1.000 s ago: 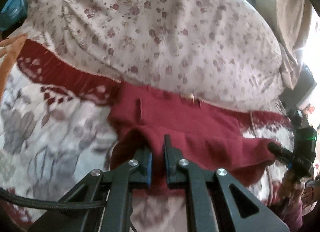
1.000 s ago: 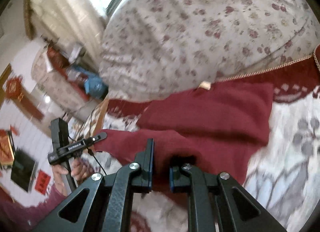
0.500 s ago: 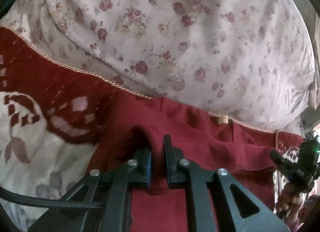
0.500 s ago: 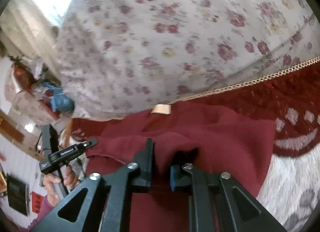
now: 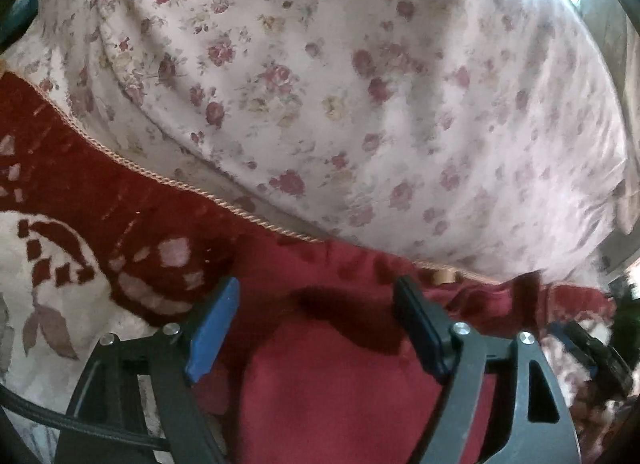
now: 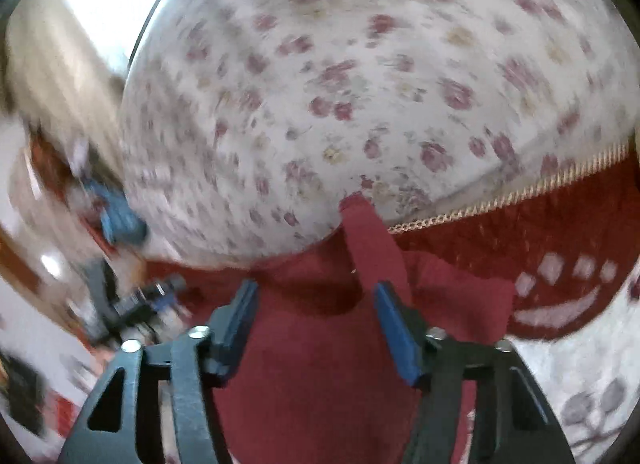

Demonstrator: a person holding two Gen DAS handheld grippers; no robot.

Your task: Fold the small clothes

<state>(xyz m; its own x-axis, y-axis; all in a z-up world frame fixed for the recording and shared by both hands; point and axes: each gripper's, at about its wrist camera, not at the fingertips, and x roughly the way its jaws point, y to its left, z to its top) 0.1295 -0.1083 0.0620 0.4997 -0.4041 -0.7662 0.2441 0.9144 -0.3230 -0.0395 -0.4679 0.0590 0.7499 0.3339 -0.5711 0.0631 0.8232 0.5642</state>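
A dark red garment [image 5: 340,376] lies folded over on the red and white patterned blanket [image 5: 48,248], its far edge against the floral duvet. My left gripper [image 5: 316,324] is open just above the garment, with nothing between its blue pads. In the right wrist view the same garment [image 6: 320,364] lies under my right gripper [image 6: 316,312], which is also open and empty. A strip of the garment sticks up toward the duvet past the right finger. The right wrist view is motion blurred.
A big floral duvet [image 5: 340,83] bulges right behind the garment, with a gold cord trim [image 6: 504,199] along the blanket edge. The other gripper [image 5: 592,352] shows at the right edge of the left wrist view. Room clutter [image 6: 116,215] lies beyond the bed at the left.
Both grippers were shut on the folded edge of the garment and carried it forward toward the duvet. Now both have opened and let the fabric go.
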